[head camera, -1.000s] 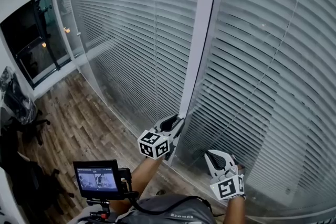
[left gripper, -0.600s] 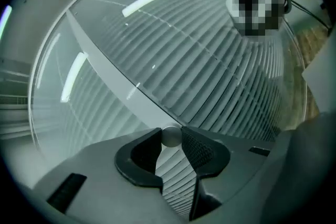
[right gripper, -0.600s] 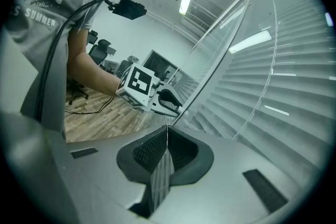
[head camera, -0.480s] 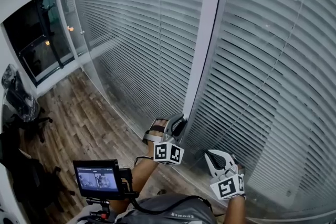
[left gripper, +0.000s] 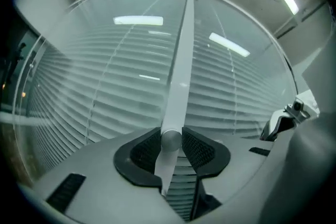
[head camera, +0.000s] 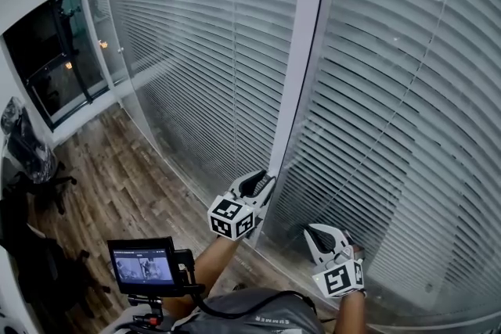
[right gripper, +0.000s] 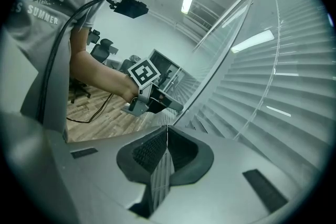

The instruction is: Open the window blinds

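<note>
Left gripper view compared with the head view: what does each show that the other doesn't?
Only the left gripper view shows the round knob pinched between the jaws. Only the head view shows the wooden floor, a small screen and the dark window. Both show the blinds and the white post between them.

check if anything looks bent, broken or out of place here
Nothing stands out. The slats on both sides of the post lie even and parallel, none visibly bent or sagging. The left gripper is closed on the knob at the post; the right gripper is shut and empty.
</note>
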A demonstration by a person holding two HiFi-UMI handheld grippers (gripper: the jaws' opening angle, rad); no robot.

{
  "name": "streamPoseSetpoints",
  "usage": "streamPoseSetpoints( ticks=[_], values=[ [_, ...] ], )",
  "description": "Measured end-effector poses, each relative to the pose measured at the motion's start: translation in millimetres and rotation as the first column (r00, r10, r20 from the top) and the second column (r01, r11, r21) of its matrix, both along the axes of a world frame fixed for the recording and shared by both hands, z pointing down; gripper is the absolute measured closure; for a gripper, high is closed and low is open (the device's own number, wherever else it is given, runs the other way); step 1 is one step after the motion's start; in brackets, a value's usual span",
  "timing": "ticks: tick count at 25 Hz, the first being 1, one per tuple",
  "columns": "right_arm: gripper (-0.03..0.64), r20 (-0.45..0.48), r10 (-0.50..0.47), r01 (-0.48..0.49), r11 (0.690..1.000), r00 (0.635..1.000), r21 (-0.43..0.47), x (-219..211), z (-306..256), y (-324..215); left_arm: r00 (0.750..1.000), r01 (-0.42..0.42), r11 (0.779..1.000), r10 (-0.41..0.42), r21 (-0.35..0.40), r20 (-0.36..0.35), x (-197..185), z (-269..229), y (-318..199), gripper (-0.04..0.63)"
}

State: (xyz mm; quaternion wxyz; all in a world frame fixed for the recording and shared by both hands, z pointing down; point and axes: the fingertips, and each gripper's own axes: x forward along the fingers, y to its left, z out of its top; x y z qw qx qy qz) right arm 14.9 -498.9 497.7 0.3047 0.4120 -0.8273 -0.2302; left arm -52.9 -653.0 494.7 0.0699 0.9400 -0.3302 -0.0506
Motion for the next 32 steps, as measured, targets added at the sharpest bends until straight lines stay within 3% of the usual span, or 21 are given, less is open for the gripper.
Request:
streamPoseSetpoints(
  ticks=[4,6,7,9,10,11,13,14,15,16,17,18,19,21,22,23,29,32],
  values=[
    [0.615,0.003,-0.003,0.003,1.0,1.0,-0.004,0.2,-0.4,1.1,0.996,-0.024,0.998,0.019,-0.059,-0.089,-0.6,1.1,-1.7,0.468],
    [0.615,0.004,-0.008,0.008,1.0,1.0,-0.005,0.3,0.9,1.3,0.996,-0.027,0.999,0.023,-0.046,-0.08,0.4,0.6,-1.7,0.468],
    [0.615,0.004,-0.012,0.012,1.0,1.0,-0.006,-0.2,2.0,1.6,0.999,-0.02,1.0,0.019,-0.009,-0.036,1.5,-0.1,-0.8,0.469],
    [0.615,0.004,-0.019,0.019,1.0,1.0,-0.006,-1.7,2.5,1.7,0.989,0.009,0.99,-0.029,0.141,0.147,5.1,0.3,1.6,0.469],
    [0.615,0.006,-0.019,0.019,1.0,1.0,-0.005,-2.5,2.2,1.4,0.958,0.019,0.968,-0.089,0.249,0.272,7.2,2.8,3.0,0.469],
    [0.615,0.008,-0.019,0.019,1.0,1.0,-0.004,-3.6,3.2,1.4,0.901,0.015,0.93,-0.172,0.367,0.398,9.5,7.1,4.6,0.469],
    [0.615,0.012,-0.022,0.022,1.0,1.0,-0.005,-6.7,11.0,2.9,0.739,-0.052,0.822,-0.35,0.567,0.576,13.2,18.2,8.8,0.469],
    [0.615,0.014,-0.024,0.024,1.0,1.0,-0.004,-8.0,15.6,3.7,0.68,-0.09,0.784,-0.403,0.615,0.613,14.0,23.1,10.3,0.469],
    [0.615,0.014,-0.025,0.025,1.0,1.0,-0.004,-8.1,18.1,3.7,0.654,-0.113,0.766,-0.423,0.633,0.628,14.4,25.6,10.3,0.469],
    [0.615,0.014,-0.024,0.024,1.0,1.0,-0.004,-7.2,17.4,2.4,0.652,-0.119,0.763,-0.423,0.635,0.63,15.0,24.7,8.9,0.469],
    [0.615,0.013,-0.023,0.023,1.0,1.0,-0.004,-5.6,13.9,0.8,0.665,-0.11,0.773,-0.41,0.625,0.624,15.5,21.4,6.8,0.469],
    [0.615,0.011,-0.022,0.022,1.0,1.0,-0.005,-4.4,9.6,-0.2,0.696,-0.087,0.798,-0.38,0.597,0.609,15.3,17.6,5.1,0.469],
    [0.615,0.01,-0.021,0.021,1.0,1.0,-0.006,-3.6,6.0,0.3,0.75,-0.052,0.84,-0.325,0.541,0.577,14.1,14.7,4.4,0.469],
    [0.615,0.009,-0.017,0.017,1.0,1.0,-0.006,-2.1,2.6,3.9,0.892,0.011,0.936,-0.168,0.351,0.42,8.8,10.5,6.4,0.466],
    [0.615,0.008,-0.013,0.013,1.0,1.0,-0.006,-0.4,2.4,5.7,0.942,0.023,0.967,-0.105,0.252,0.318,5.8,8.2,7.8,0.465],
    [0.615,0.008,-0.008,0.008,1.0,1.0,-0.007,2.0,2.6,6.9,0.969,0.024,0.984,-0.067,0.177,0.239,3.5,6.9,8.6,0.465],
    [0.615,0.012,0.012,-0.011,1.0,1.0,-0.013,10.2,12.4,9.1,0.996,0.023,0.999,-0.025,0.029,0.081,0.7,18.1,3.4,0.466],
    [0.615,0.011,0.004,-0.004,1.0,1.0,-0.017,8.9,7.3,8.3,0.999,0.01,1.0,-0.01,0.009,0.043,0.9,12.4,2.8,0.469]
  ],
)
